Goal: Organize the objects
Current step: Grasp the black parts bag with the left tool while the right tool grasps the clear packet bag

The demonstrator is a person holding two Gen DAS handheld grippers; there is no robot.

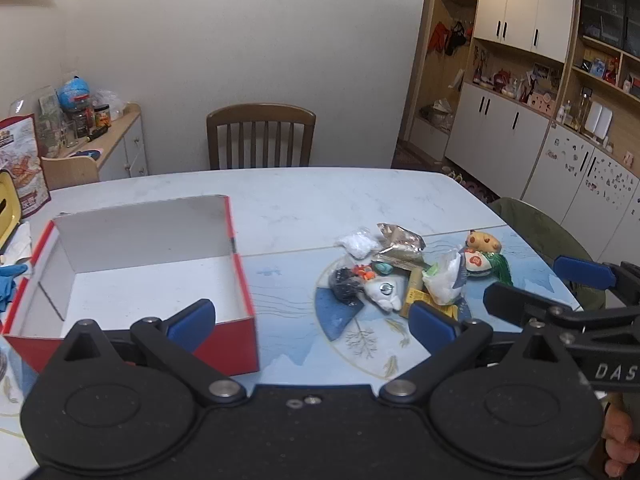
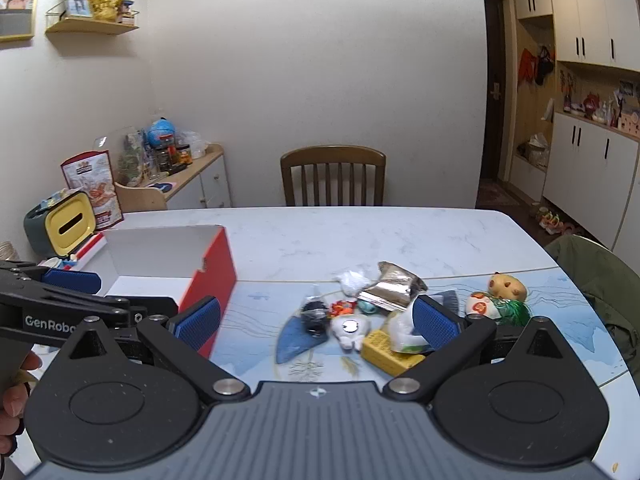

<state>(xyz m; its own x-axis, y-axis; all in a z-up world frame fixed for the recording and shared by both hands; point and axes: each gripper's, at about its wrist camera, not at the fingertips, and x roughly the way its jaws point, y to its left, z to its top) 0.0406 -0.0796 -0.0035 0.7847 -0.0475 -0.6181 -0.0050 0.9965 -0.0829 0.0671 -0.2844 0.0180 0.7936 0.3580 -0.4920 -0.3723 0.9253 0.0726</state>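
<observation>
An open red box (image 1: 240, 300) with a white inside stands at the table's left, and nothing shows in it. To its right lies a heap of small things: a silver foil packet (image 1: 400, 244), a white plush toy (image 1: 384, 294), a black bag (image 1: 344, 284), a white plastic bag (image 1: 444, 280), a yellow box (image 2: 384, 350) and a yellow plush (image 2: 506, 286). My left gripper (image 1: 312, 324) hangs open before the box's near right corner. My right gripper (image 2: 318, 322) hangs open just short of the heap, holding nothing. Each gripper shows at the edge of the other's view.
A wooden chair (image 2: 332, 176) stands at the far side of the table (image 2: 360, 232). A yellow-lidded tissue box (image 2: 72, 224) and a snack bag stand behind the red box. A blue glove (image 1: 10, 280) lies left of it. A green-covered chair (image 2: 600, 280) is at the right.
</observation>
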